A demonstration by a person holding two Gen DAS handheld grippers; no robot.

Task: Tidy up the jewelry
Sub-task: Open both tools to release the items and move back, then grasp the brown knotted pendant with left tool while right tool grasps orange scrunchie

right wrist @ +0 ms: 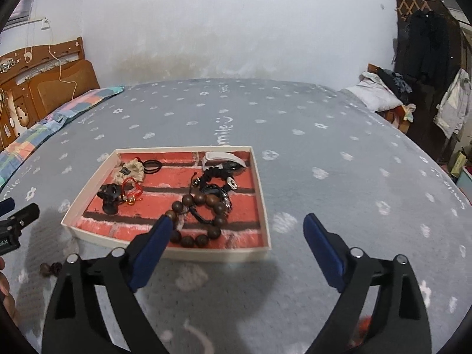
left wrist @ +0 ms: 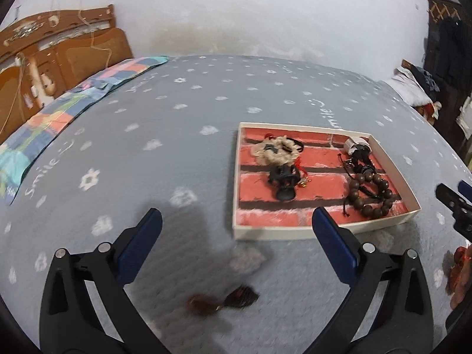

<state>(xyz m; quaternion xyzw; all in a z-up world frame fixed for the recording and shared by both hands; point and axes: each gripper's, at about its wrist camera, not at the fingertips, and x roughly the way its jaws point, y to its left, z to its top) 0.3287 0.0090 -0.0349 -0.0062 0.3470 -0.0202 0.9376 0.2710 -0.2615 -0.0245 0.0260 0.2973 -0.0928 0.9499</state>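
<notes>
A: How do the claws stand?
B: The left gripper (left wrist: 236, 221) is spread wide with nothing between its pads; the right gripper (right wrist: 237, 227) is wide too, and bare.
A: And the jewelry?
B: The tray (right wrist: 263, 206) lies on the grey bedspread (left wrist: 177, 147) just ahead of the right claw, ahead and right of the left. The wooden bead bracelet (right wrist: 203, 218) sits inside, past the right claw's left fingertip. A blurred dark brown piece (left wrist: 224, 301) lies loose below the left claw.
</notes>
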